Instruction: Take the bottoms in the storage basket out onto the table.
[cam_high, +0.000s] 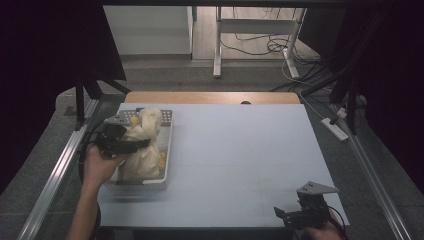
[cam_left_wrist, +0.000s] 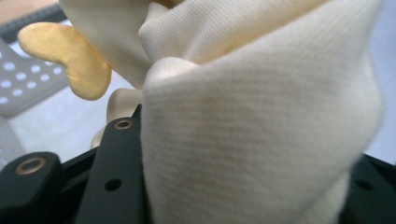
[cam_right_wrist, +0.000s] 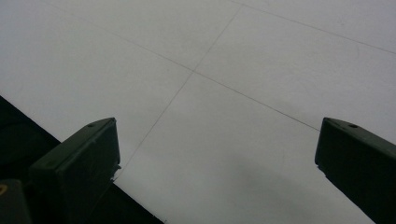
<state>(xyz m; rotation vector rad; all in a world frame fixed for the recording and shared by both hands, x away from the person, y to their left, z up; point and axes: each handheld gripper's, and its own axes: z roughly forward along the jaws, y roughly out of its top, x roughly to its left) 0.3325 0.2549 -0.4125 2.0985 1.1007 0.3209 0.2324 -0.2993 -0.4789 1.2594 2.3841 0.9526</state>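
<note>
Left gripper view: cream ribbed knit fabric of a plush toy (cam_left_wrist: 261, 116) is clenched between the black jaws of the left tool (cam_high: 131, 145); a yellow felt foot (cam_left_wrist: 70, 58) sticks out. No writing is seen. Right tool (cam_high: 287, 216) is held released, jaws wide, over the pale surface (cam_right_wrist: 224, 93). Farther off, the toy is held upright over a perforated grey tray (cam_high: 167, 145).

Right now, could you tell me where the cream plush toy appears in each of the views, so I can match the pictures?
High view: the cream plush toy stands at left, in the grey perforated basket, clamped by the left gripper.
Left gripper view: its cream fabric bulges between the black jaws; a yellow limb is at upper left.
Right gripper view: not in it; the white tabletop lies ahead.
Shared landmark: the perforated basket wall.
</note>
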